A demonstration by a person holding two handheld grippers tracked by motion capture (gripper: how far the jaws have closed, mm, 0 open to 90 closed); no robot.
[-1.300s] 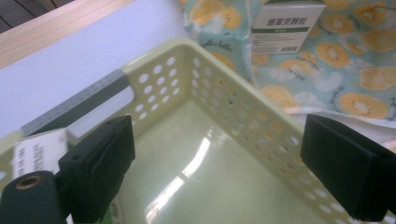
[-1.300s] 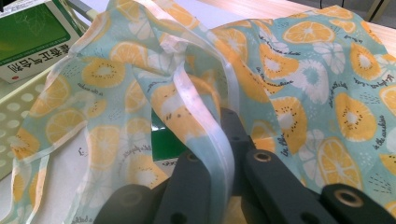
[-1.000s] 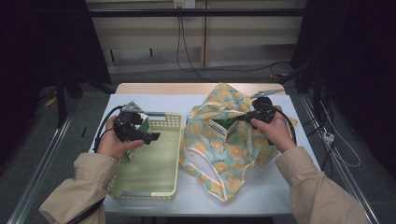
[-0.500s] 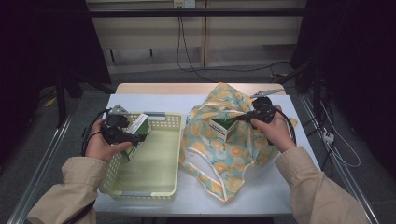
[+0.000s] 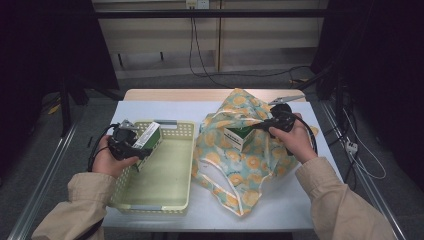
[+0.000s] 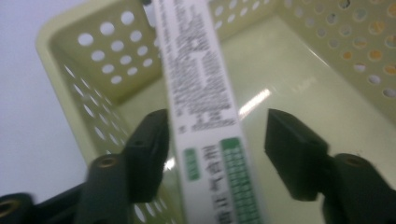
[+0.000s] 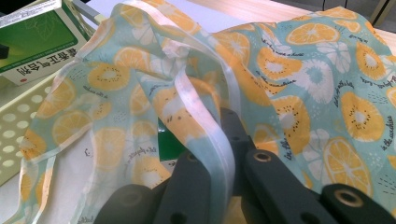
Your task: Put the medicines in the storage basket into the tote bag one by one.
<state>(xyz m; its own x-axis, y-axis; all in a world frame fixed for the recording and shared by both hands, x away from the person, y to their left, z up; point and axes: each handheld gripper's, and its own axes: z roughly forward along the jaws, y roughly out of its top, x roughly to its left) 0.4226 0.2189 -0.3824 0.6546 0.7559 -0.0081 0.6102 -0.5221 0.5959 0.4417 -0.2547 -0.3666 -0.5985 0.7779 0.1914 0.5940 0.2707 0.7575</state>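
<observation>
The left hand-held gripper (image 6: 212,154), whose jaws have just been closing, straddles the green-and-white box (image 6: 205,121) at the basket's (image 5: 150,205) near-left corner without yet clamping, so centre and squeeze squarely while the right hand-held gripper (image 7: 229,154) pinches the bag's rim (image 7: 205,121) shut.

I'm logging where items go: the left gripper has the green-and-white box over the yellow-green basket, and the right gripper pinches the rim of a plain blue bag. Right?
One slip: the bag is not plain blue. The right gripper view shows orange-slice prints on pale teal, its rim pinched in the right gripper. The rest stands: left gripper, box, basket.
</observation>
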